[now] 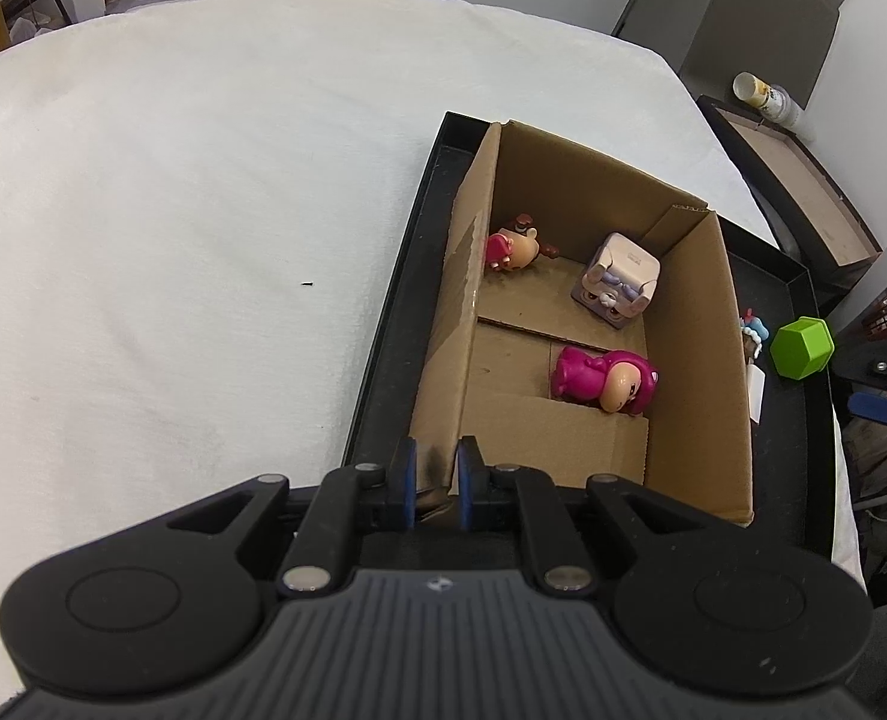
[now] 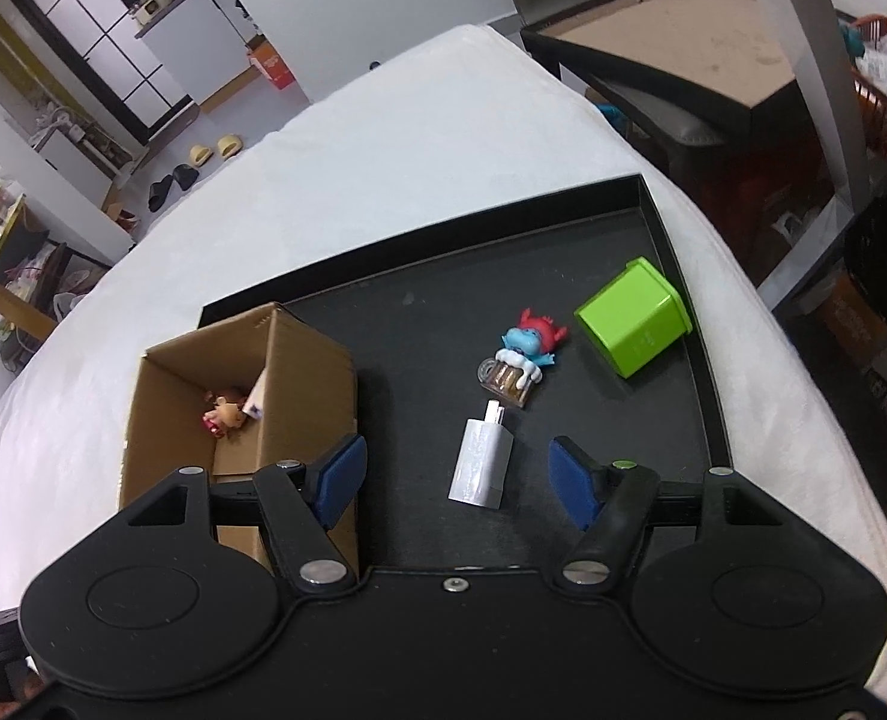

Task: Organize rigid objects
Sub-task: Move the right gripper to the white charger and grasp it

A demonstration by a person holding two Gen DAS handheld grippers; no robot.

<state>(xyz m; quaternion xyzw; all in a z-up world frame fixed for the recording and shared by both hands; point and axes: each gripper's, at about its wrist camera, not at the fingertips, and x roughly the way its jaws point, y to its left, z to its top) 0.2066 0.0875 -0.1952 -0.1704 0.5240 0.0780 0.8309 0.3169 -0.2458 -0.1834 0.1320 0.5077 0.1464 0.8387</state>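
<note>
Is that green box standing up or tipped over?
Tipped over: the green box lies on its side on the black tray, rim facing sideways.

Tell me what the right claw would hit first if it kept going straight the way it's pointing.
Probably the white charger: it lies on the black tray between the open fingers of the right claw, just ahead. Depth is hard to judge, so it may pass just above.

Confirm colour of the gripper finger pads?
Blue pads; clearest in the right wrist view.

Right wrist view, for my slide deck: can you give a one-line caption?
Open right hand-held gripper above a white charger on the black tray, beside the cardboard box.
</note>
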